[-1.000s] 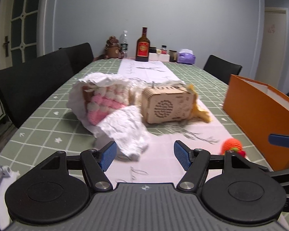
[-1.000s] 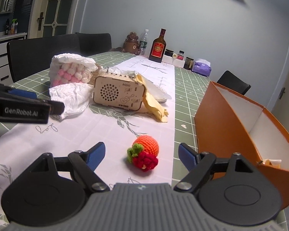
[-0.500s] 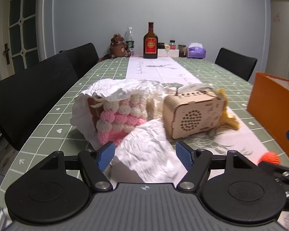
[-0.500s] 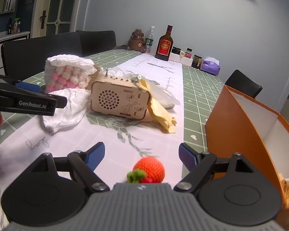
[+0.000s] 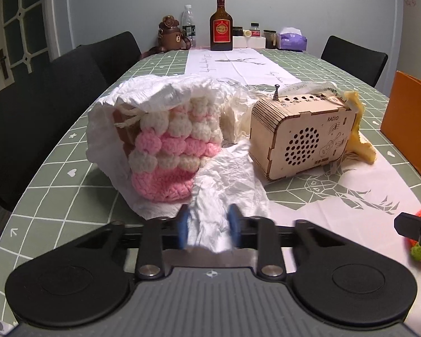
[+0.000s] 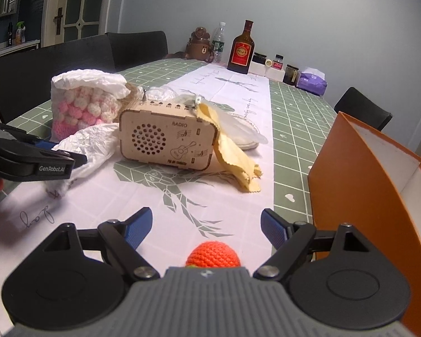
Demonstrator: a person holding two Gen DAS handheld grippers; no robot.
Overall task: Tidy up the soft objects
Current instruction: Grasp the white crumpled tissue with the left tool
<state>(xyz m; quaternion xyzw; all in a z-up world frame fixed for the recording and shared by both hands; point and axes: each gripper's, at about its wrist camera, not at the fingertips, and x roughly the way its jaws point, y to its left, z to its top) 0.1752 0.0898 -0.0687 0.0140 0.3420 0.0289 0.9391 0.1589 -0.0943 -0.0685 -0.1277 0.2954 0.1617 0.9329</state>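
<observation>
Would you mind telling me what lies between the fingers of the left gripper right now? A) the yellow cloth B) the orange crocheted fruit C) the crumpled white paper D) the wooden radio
C: in the left wrist view the left gripper has its blue fingers closing in on the near end of the crumpled white paper, while the orange crocheted fruit lies by the open right gripper.
</observation>
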